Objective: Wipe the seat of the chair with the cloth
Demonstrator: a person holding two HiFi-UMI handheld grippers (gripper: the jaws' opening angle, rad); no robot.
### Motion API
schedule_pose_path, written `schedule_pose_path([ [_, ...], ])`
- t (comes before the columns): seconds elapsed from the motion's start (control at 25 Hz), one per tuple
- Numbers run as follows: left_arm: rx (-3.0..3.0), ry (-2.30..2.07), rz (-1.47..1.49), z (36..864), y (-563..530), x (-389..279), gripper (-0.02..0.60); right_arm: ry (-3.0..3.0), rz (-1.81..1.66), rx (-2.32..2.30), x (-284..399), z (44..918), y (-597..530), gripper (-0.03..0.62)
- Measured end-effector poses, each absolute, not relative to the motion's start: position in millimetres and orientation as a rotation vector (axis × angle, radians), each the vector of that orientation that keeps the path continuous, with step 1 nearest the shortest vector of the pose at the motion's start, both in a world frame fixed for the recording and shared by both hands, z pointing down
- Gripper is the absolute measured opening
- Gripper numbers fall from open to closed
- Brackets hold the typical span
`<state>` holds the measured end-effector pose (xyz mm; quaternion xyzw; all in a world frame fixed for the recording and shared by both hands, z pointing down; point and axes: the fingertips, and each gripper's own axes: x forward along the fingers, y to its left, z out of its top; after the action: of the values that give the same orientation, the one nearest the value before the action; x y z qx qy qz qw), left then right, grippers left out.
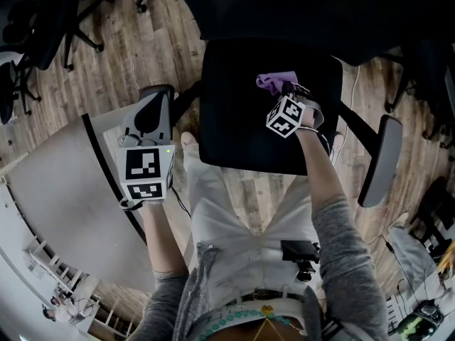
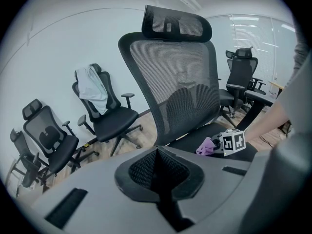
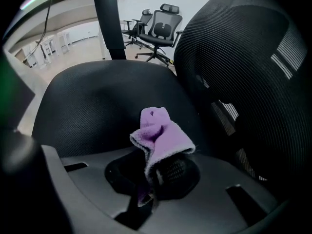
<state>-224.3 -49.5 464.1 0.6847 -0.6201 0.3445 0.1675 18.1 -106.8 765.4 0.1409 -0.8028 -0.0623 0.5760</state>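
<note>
A black office chair stands in front of me; its seat [image 1: 242,112] [image 3: 97,106] fills the middle of the head view. My right gripper [image 1: 288,91] [image 3: 153,177] hovers over the seat's far right part, shut on a purple cloth [image 1: 276,82] [image 3: 158,133] [image 2: 206,146] that bunches up out of its jaws. The mesh backrest [image 3: 253,82] [image 2: 178,77] rises just right of it. My left gripper [image 1: 146,119] [image 2: 158,174] is held left of the seat, off the chair, jaws shut with nothing between them.
The chair's right armrest [image 1: 380,158] sticks out at the right. A pale curved table [image 1: 64,190] lies at my left. Other black office chairs [image 2: 105,113] [image 1: 35,27] stand around on the wood floor [image 1: 99,84]. My legs are close to the seat's front edge.
</note>
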Motion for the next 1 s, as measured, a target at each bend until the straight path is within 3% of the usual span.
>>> schedule_pose_path([
  [1.0,1.941,-1.761,0.972,464.0,-48.6,-223.3,0.008,-1.795,-0.144,0.395,88.2,761.1,-113.0,0.048],
])
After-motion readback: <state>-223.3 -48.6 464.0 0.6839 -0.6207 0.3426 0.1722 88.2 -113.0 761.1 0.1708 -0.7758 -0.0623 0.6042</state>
